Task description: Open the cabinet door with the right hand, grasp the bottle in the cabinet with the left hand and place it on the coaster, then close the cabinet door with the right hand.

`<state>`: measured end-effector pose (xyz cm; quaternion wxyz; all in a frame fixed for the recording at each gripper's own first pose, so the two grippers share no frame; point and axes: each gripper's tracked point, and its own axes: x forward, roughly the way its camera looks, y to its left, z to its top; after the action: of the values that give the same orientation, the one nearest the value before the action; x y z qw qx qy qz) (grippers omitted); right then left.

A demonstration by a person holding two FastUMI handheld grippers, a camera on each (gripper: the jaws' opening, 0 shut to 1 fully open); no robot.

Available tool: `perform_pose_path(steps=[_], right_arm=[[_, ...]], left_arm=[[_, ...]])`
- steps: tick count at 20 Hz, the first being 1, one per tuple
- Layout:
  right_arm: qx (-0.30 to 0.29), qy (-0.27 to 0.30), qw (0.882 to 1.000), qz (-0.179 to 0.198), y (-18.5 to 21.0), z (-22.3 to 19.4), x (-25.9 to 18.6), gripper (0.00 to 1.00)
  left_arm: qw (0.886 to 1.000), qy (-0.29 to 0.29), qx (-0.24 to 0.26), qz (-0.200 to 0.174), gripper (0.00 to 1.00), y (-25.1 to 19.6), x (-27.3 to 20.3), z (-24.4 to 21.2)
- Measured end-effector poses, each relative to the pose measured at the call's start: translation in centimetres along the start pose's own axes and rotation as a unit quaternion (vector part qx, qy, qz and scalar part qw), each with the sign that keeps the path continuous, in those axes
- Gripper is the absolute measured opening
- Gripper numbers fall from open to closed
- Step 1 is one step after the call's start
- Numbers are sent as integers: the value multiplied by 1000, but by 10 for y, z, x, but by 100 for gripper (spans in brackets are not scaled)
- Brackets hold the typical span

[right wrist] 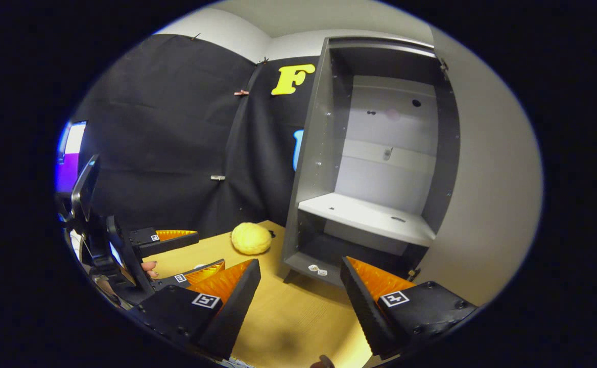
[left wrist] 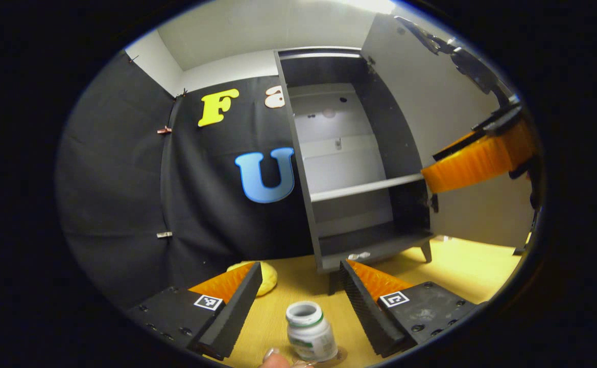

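Observation:
A small white bottle (left wrist: pixel 308 331) with a green band and an open top stands upright on a brown coaster (left wrist: pixel 340 354) on the wooden table. My left gripper (left wrist: pixel 301 268) is open, its fingers apart on either side of the bottle and not touching it. The grey cabinet (left wrist: pixel 354 168) stands behind with its door (left wrist: pixel 421 102) swung wide open and its shelves bare. My right gripper (right wrist: pixel 301 265) is open and holds nothing, facing the cabinet (right wrist: pixel 369 168) beside the open door (right wrist: pixel 482 179). One of the right gripper's orange fingers (left wrist: pixel 477 161) shows against the door.
A yellow ball (right wrist: pixel 251 238) lies on the table (right wrist: pixel 288 317) left of the cabinet. Small white bits (right wrist: pixel 317 269) sit on the cabinet's bottom board. The left gripper (right wrist: pixel 209 249) and the hand holding it are at the left. A fingertip (left wrist: pixel 272 358) shows near the bottle.

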<state>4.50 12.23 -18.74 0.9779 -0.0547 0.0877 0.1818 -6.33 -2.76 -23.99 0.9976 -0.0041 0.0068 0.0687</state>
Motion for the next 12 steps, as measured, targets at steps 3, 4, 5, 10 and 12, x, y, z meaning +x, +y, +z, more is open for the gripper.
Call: perform_pose_path(steps=[3, 4, 5, 10, 12], right_arm=[[13, 0, 1000, -19, -8, 31, -23, 98], [25, -5, 1000, -15, -6, 44, -33, 98], [37, -12, 999, -15, -6, 56, -45, 98], [37, -29, 998, -31, -10, 93, -114, 98], [36, -41, 998, -22, -6, 108, -148, 95]], left_arm=[[999, -12, -29, -34, 100, -9, -7, 54], [999, -17, -28, -41, 96, -8, -11, 72], [998, -20, -24, -48, 96, -7, -16, 88], [996, -13, -18, -92, 96, -20, -35, 141], [990, -17, -31, -134, 100, -39, -36, 163]])
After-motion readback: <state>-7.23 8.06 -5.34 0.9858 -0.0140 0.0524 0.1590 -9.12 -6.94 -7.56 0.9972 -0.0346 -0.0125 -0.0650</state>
